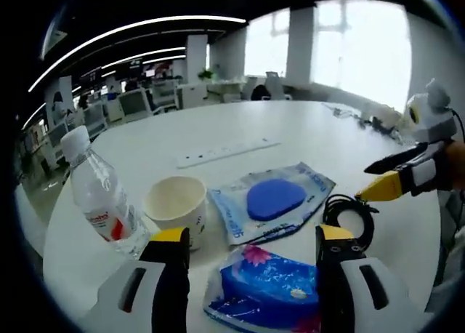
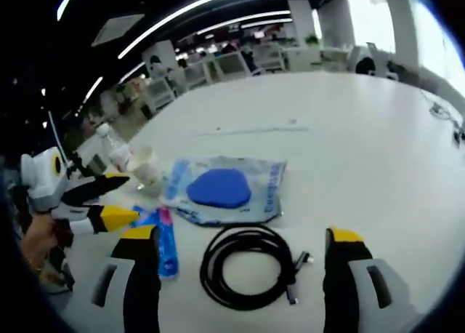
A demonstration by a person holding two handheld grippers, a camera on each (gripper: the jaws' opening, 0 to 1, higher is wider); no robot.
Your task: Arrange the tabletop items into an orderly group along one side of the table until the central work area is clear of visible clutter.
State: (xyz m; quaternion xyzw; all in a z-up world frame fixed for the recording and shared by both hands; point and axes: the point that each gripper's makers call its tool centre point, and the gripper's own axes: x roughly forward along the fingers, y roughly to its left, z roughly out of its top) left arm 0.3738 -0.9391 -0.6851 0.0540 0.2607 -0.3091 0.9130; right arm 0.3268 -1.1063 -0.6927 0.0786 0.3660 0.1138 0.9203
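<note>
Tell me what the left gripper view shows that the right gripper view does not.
Left gripper view: the white power strip lies plainly beyond the paper cup, and the right tool enters from the side. Right gripper view: the whole coiled black cable, and the left tool. Both: the water bottle, the packaged blue item and the blue tissue pack.

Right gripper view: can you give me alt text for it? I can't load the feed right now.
A coiled black cable lies on the white table between the open jaws of the right hand-held gripper. Beyond it sits a clear packet holding a blue oval pad, with a white paper cup and a clear plastic bottle further left.
</note>
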